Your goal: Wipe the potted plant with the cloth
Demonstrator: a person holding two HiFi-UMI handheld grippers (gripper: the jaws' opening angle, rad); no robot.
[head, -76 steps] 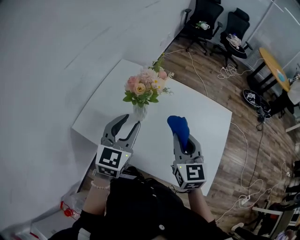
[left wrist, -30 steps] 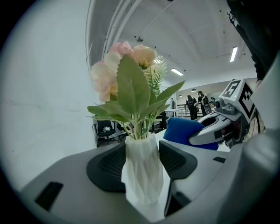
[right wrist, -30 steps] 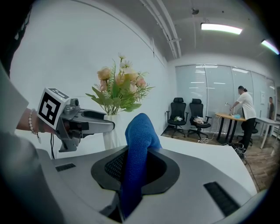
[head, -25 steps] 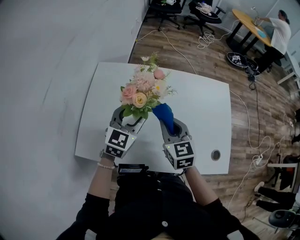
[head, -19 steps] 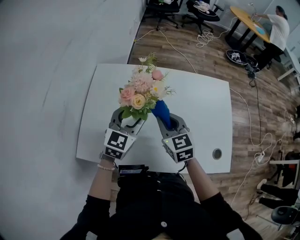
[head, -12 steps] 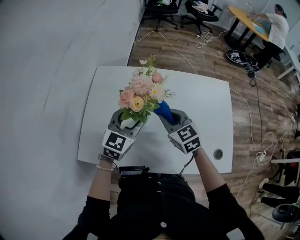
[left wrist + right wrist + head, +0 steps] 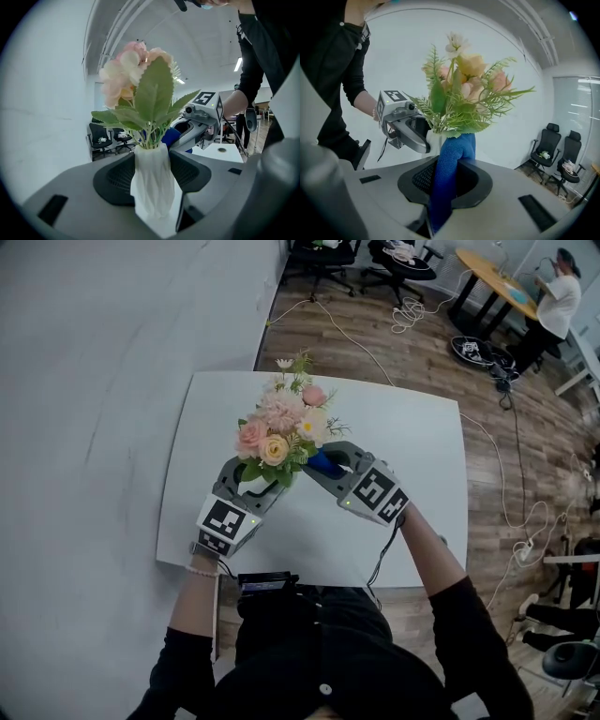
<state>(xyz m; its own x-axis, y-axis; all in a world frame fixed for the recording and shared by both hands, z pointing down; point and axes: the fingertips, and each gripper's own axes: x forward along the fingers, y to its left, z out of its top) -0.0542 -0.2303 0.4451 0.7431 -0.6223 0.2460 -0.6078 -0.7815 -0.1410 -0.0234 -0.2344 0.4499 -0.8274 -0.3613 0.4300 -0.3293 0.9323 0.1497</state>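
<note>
The potted plant [image 7: 281, 423], pink and peach flowers over green leaves, stands in a white ribbed vase [image 7: 152, 185] on the white table [image 7: 412, 446]. My left gripper [image 7: 251, 479] is closed round the vase, one pad on each side. A blue cloth [image 7: 450, 173] stands pinched upright in my right gripper [image 7: 323, 463]. Its top end touches the lower leaves next to the vase [image 7: 433, 140]. In the head view the leaves hide most of the vase and the cloth [image 7: 322, 462]. The right gripper [image 7: 180, 136] lies just behind the plant in the left gripper view.
A grey wall runs along the table's left side. Beyond the table's far edge is wooden floor with cables [image 7: 412, 310], black office chairs [image 7: 319, 254] and a round wooden table [image 7: 497, 287] with a person beside it.
My right gripper has swung out to the right and rolled over, so it now reaches the plant from the right side. The cloth has slid in under the leaves. The left gripper kept still.
</note>
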